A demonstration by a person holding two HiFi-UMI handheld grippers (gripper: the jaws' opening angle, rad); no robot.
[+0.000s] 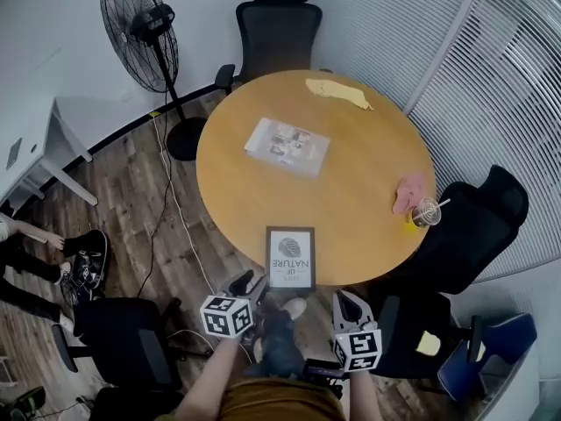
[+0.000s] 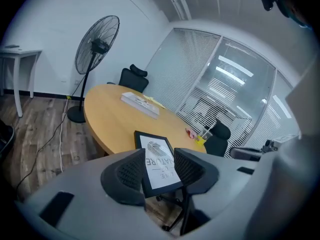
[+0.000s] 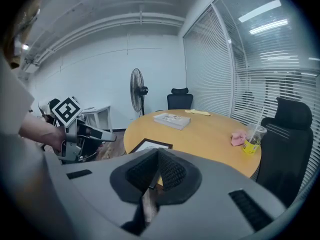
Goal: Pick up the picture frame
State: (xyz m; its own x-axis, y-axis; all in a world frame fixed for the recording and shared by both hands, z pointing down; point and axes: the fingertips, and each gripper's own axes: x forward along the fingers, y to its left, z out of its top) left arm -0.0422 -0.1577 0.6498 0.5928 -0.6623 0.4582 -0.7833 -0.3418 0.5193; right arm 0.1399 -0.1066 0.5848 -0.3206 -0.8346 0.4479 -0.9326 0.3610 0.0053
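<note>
A pedestal fan [image 1: 140, 33] stands beside the round table [image 1: 351, 209]; a plastic cup [image 1: 426, 211] sits just beside what may be a pink cloth [image 1: 408, 191].

You're holding both grippers just off the near rim of the table [image 1: 237, 178]. The left gripper [image 1: 247, 288] is sitting right by the lower left corner of the frame [image 1: 290, 257], and the right gripper [image 1: 349, 307] is hanging a bit off to its right. The frame is lying flat at the rim. Farther out a book [image 1: 287, 146] is lying mid-table, with a yellow cloth [image 1: 337, 92] at the far edge. A pink cloth [image 1: 408, 191] is sitting beside a cup [image 1: 427, 211] on the right.
</note>
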